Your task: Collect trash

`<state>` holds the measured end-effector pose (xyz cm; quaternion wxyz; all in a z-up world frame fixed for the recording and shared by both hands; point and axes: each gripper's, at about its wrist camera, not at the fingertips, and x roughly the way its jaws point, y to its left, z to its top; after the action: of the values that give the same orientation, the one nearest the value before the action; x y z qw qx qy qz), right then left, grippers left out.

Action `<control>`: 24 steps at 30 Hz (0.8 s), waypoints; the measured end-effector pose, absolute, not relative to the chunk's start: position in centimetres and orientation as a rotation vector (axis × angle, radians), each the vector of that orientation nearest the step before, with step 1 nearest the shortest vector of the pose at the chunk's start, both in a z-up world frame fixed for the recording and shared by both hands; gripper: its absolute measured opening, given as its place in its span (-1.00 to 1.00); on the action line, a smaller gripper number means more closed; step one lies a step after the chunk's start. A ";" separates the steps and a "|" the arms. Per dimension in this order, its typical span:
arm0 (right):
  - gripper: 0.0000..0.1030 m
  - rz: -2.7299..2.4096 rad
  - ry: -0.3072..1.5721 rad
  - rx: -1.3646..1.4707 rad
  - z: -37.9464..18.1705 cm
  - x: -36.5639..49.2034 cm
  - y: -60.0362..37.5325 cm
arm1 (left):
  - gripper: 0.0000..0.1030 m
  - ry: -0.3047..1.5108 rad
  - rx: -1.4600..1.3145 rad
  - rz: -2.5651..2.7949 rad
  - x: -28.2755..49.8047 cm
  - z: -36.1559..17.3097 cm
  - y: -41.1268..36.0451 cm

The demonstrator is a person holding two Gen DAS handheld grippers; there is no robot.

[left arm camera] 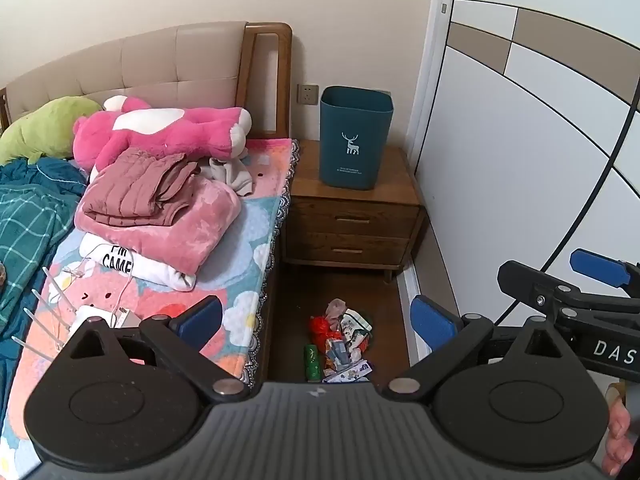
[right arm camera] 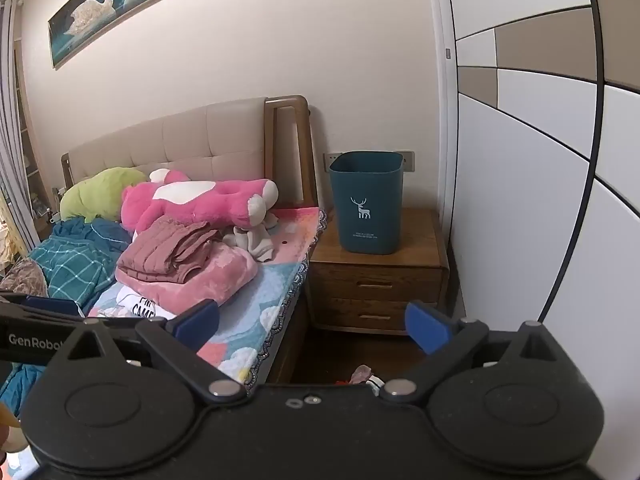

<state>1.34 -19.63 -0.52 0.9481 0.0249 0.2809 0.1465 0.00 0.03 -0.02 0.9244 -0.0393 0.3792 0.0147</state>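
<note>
- Teal plastic, printed with a white deer: the bin [left arm camera: 355, 138] stands upright on the wooden nightstand [left arm camera: 352, 216], and I place everything else relative to it.
- Below the bin, on the dark floor [left arm camera: 288, 320] in front of the nightstand and beside the bed [left arm camera: 248, 248], lies the trash pile [left arm camera: 340, 340]: crumpled wrappers, something red, and a small green can [left arm camera: 313, 362] at its bed-side edge.
- My judgement: the task is at its very start, the approach step. Nothing has been picked up, and what the bin holds cannot be seen from here.
- Left gripper [left arm camera: 316, 316] hangs above the pile, well short of the bin, angled down at the floor. Its blue-padded fingers [left arm camera: 434, 322] are spread wide, with nothing between them and touching nothing.
- Right gripper [right arm camera: 314, 326] points higher, toward the nightstand under the bin. Its fingers [right arm camera: 426, 330] are likewise spread wide and hold nothing.
- The next move, as I read it, calls for lowering one gripper onto a single piece, likely the can or a loose wrapper, closing on it, then lifting it up over the bin's rim.
</note>
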 end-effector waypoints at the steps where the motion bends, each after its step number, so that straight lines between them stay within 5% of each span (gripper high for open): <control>1: 0.93 0.298 0.564 0.048 -0.5 1.3 -19.6 | 0.96 0.774 -0.075 0.032 0.0 0.0 0.0; 24: 0.93 0.287 0.503 0.078 0.0 -0.6 -19.7 | 0.96 0.745 -0.065 0.011 -0.4 0.9 -0.5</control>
<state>-0.57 -19.67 -0.01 0.9576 0.0384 0.2480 0.1413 -0.44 -0.51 0.87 0.9308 -0.0319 0.3641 0.0054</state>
